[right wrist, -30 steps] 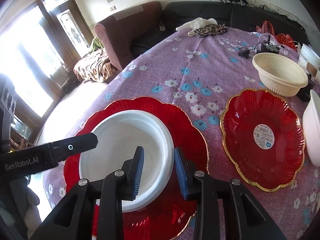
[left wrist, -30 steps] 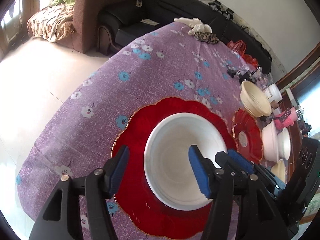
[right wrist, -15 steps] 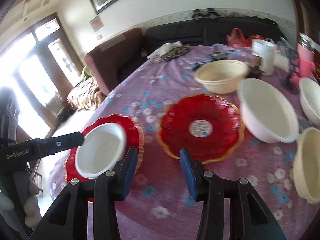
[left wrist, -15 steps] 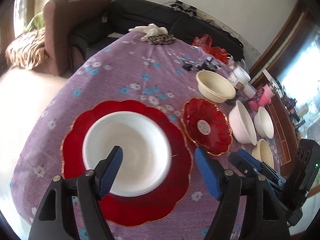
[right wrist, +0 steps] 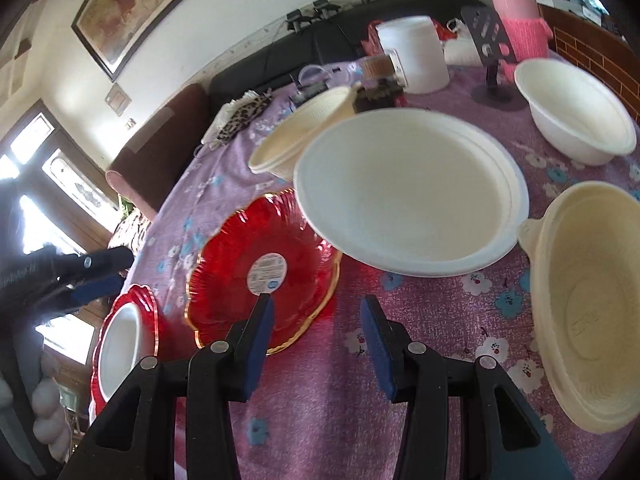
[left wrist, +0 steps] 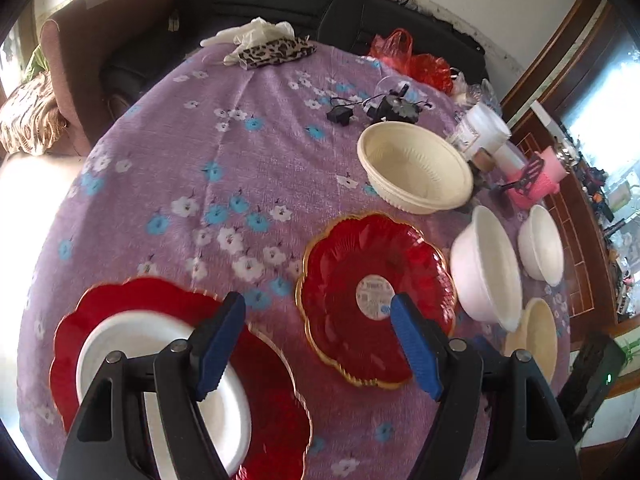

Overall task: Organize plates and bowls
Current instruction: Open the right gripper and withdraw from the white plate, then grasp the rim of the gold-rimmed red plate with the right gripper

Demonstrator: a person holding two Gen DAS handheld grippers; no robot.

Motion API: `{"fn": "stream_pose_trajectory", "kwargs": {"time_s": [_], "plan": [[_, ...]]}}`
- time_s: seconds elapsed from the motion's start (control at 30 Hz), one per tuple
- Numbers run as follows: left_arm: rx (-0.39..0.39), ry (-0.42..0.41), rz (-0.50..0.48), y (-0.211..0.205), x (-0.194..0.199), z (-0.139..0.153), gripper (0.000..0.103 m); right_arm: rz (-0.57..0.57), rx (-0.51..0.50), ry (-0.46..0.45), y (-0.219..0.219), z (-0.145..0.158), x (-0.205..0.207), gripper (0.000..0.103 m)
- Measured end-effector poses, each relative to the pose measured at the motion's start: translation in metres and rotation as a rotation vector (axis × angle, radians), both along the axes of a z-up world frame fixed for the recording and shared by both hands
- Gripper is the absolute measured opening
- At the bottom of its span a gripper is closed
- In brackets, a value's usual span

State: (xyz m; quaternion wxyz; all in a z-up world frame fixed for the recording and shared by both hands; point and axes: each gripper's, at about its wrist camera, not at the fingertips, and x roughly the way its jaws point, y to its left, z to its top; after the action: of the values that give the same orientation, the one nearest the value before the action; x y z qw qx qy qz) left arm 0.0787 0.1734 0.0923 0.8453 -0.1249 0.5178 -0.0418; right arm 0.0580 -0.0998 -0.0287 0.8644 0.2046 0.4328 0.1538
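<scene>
A large red plate (left wrist: 272,416) at the near left holds a white bowl (left wrist: 120,352); both also show in the right wrist view (right wrist: 120,344). A smaller red plate (left wrist: 360,264) with a label lies right of it, also seen in the right wrist view (right wrist: 240,268). My left gripper (left wrist: 318,342) is open and empty above the near edge of the smaller plate. My right gripper (right wrist: 316,344) is open and empty over the cloth, in front of a big white bowl (right wrist: 408,192). A cream bowl (right wrist: 592,308) sits to its right.
A purple flowered tablecloth (left wrist: 224,152) covers the round table. A ribbed cream bowl (left wrist: 416,168), a small white bowl (right wrist: 572,112), a white jar (right wrist: 412,56), a pink cup (right wrist: 520,20) and cables (left wrist: 376,108) stand at the back. A sofa (left wrist: 280,8) lies beyond.
Both grippers have swung right, away from the white bowl on the large red plate. The right gripper has opened wider and now faces the big white bowl.
</scene>
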Motion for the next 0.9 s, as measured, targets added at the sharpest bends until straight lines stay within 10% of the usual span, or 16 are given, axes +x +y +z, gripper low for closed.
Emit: {"fn": "stream_pose_trajectory", "kwargs": {"time_s": [0.9], "plan": [[0.0, 0.217, -0.029, -0.031, 0.075, -0.076, 0.074, 0.037, 0.117, 0.076, 0.011, -0.026, 0.026, 0.049]]}}
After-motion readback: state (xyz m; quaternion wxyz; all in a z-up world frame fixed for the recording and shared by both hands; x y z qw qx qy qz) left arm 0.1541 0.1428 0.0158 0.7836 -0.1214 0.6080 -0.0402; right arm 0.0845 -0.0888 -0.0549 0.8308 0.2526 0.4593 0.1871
